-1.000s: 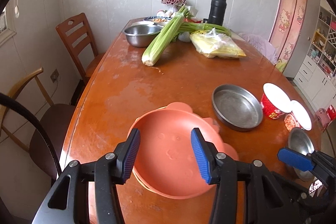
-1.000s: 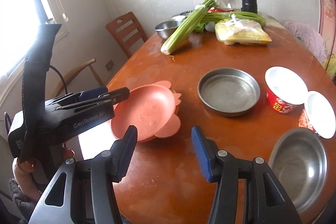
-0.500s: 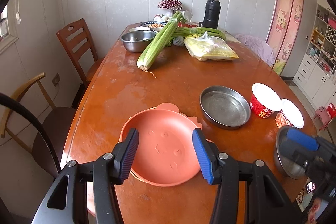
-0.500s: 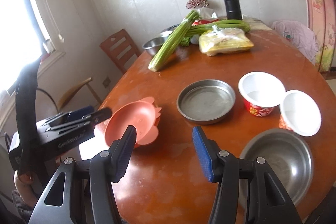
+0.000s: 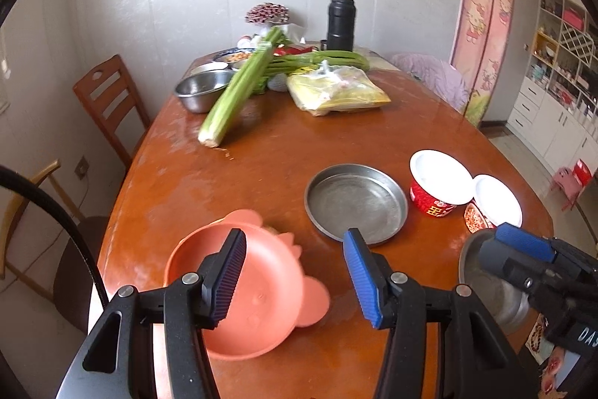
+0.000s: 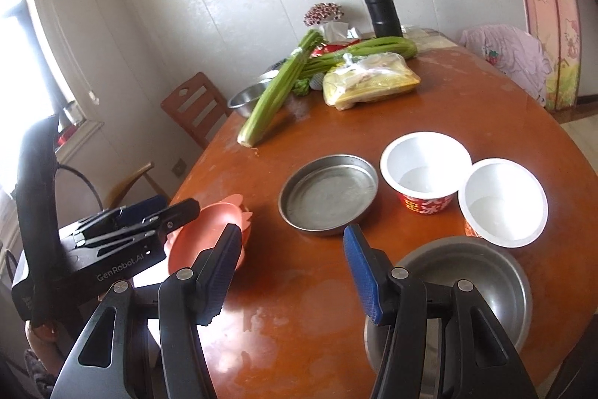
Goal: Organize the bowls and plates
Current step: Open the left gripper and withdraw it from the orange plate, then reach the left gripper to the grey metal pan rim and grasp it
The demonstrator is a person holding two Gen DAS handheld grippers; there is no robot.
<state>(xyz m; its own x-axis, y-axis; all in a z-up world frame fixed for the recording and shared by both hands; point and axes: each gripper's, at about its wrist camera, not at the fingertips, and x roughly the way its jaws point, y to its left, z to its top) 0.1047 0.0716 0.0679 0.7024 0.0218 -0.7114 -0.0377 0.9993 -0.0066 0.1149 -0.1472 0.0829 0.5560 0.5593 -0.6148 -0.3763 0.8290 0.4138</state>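
- Claws are both hanging above the near end of the surface (image 5: 261,152), holding nothing: the left claw (image 5: 295,275) is standing spread over the stacked pink plates (image 5: 254,287), and the right claw (image 6: 289,273) is standing spread just beside the steel bowl (image 6: 482,283).
- Pink plates are lying at the near left edge; the flat steel plate (image 5: 357,202) is lying in the middle, apart from them.
- Two white paper bowls (image 6: 426,171) are standing side by side, touching, just behind the steel bowl.
- I am judging that the next step is collecting the steel pieces; pinching a thin rim squarely is helping, because polished steel is probably slipping easily.
- Celery (image 5: 239,92), a yellow bag (image 5: 336,92), a black flask (image 5: 341,21) and another steel bowl (image 5: 203,94) are sitting at the far end, well apart, not blocking.
- The paper bowls are crowding the steel bowl, so a wide swing is risking to tip them.
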